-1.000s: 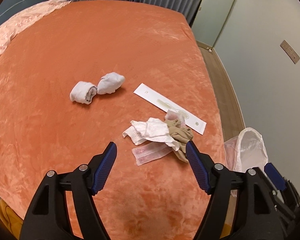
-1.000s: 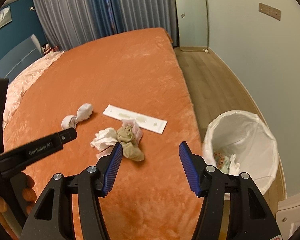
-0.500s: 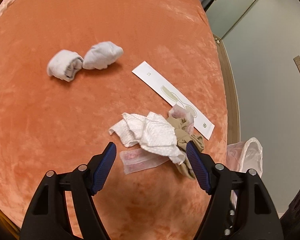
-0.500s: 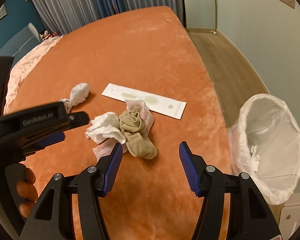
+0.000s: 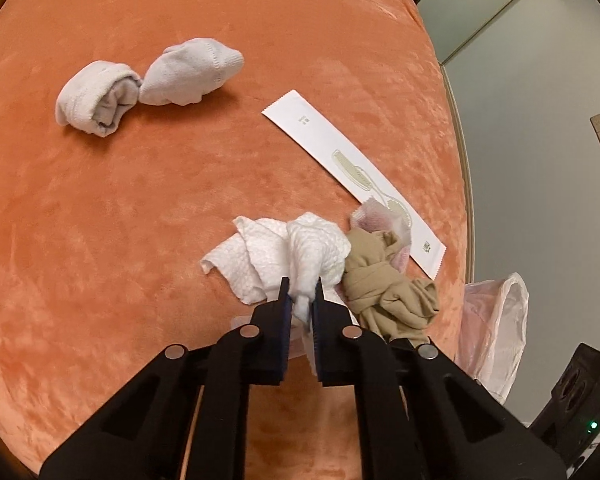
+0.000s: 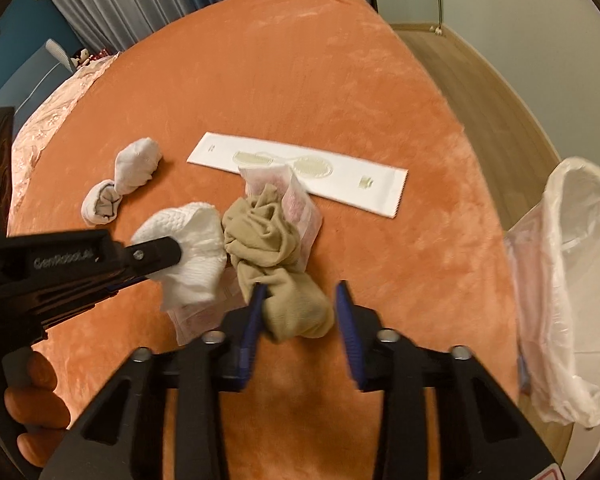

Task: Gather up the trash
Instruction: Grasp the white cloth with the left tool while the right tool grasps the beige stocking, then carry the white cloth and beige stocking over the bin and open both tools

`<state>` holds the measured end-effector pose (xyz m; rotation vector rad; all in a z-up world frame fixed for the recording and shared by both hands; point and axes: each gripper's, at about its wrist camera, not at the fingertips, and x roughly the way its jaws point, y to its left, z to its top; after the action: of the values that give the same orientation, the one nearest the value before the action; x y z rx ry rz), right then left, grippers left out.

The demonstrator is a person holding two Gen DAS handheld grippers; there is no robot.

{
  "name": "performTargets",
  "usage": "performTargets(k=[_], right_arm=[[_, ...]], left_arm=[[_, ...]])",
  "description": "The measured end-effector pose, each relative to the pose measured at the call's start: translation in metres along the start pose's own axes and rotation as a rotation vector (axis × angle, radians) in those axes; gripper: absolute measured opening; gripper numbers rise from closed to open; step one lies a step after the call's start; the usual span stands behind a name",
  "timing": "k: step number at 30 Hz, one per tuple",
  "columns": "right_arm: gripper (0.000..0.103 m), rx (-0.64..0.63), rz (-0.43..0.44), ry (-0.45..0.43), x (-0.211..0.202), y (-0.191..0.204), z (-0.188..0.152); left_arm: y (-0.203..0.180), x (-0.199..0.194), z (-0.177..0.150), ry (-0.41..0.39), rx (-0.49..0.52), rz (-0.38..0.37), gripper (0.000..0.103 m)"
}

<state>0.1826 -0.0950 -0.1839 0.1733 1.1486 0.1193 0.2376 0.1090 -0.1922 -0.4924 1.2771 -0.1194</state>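
Two pairs of tongs are down on the orange bed (image 5: 140,200), each at a piece of the small litter heap. Your left tongs (image 5: 300,292) have just snapped closed and pinch a fold of the crumpled white paper towel (image 5: 300,248), which spreads from the tips toward 10 o'clock.

Your right tongs (image 6: 300,304) have just been closing too, with the near end of the beige stocking (image 6: 268,236) between the pads. The left pad touches it, but a sliver of gap shows at the right pad, so it is not yet clamped; the picture is blurred there.

In the right wrist view the stocking's long axis runs from the tongs toward 11 o'clock, its bunched far end resting on a pink-printed wrapper (image 6: 300,200). Past that, at 12 o'clock, the white comb sleeve (image 6: 300,168) lies flat, running from about 10 to 4 o'clock. Two rolled grey socks (image 6: 120,184) sit well apart at 10 o'clock.

At 3 o'clock of your right tongs the bed edge drops to the wooden floor (image 6: 460,64), and the white bin liner (image 6: 572,260) stands open just beyond it. Bare cover lies between the stocking and that edge. Your left hand (image 6: 36,400) grips its handle at 8 o'clock.
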Motion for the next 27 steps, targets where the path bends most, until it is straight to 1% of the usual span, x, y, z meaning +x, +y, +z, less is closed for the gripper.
performTargets(k=[3, 6, 11, 13, 20, 25, 27], right_arm=[[0.009, -0.008, 0.004, 0.004, -0.001, 0.004, -0.004], [0.007, -0.006, 0.011, -0.011, -0.01, 0.005, -0.005], [0.006, -0.007, 0.024, -0.069, -0.04, 0.009, -0.001], [0.006, -0.008, 0.027, -0.099, -0.055, 0.009, 0.002], [0.006, -0.01, 0.034, -0.249, -0.131, 0.004, 0.014], [0.006, -0.007, 0.018, -0.34, -0.181, -0.011, 0.018], [0.006, 0.002, 0.006, -0.372, -0.201, -0.023, 0.018]], left_arm=[[0.005, -0.005, -0.001, -0.014, -0.002, 0.008, 0.007], [0.003, -0.017, -0.004, -0.045, 0.024, 0.034, 0.007], [-0.01, -0.042, -0.009, -0.086, 0.055, 0.016, 0.007], [-0.018, -0.054, -0.012, -0.105, 0.068, 0.004, 0.007], [-0.06, -0.099, -0.026, -0.178, 0.146, -0.032, 0.007], [-0.1, -0.128, -0.042, -0.224, 0.221, -0.06, 0.007], [-0.112, -0.135, -0.049, -0.235, 0.246, -0.069, 0.007]])
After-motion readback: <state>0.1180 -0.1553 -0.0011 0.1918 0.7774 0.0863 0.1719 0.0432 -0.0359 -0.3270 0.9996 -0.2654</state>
